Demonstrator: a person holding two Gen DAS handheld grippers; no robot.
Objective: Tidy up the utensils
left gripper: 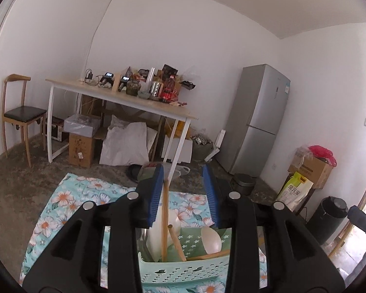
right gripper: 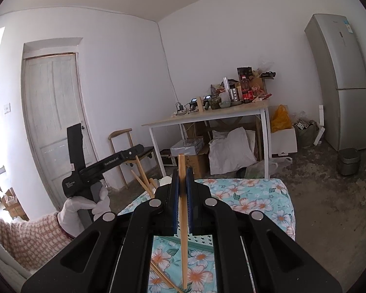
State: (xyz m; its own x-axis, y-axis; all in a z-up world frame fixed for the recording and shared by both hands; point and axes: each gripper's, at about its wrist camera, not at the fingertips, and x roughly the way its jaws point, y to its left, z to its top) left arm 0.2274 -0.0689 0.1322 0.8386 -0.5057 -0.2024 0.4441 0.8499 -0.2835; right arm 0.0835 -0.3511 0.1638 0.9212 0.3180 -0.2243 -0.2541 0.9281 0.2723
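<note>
In the left wrist view my left gripper (left gripper: 184,171) is open above a mint-green perforated basket (left gripper: 178,272). The basket holds wooden chopsticks (left gripper: 164,222), white spoons (left gripper: 211,240) and a white bowl. One chopstick stands upright close to the left blue pad (left gripper: 156,195); I cannot tell if they touch. In the right wrist view my right gripper (right gripper: 182,171) is shut on a single wooden chopstick (right gripper: 183,232), held upright over the floral cloth (right gripper: 256,195). Another chopstick (right gripper: 164,279) lies on the cloth below. The left gripper (right gripper: 97,168) shows at left, with chopsticks (right gripper: 142,180) by it.
A floral cloth (left gripper: 68,207) covers the work surface. Behind stand a cluttered white-legged table (left gripper: 124,97), a wooden chair (left gripper: 19,114), a grey fridge (left gripper: 258,119), boxes and bags (left gripper: 310,168), a black bin (left gripper: 329,214) and a door (right gripper: 53,112).
</note>
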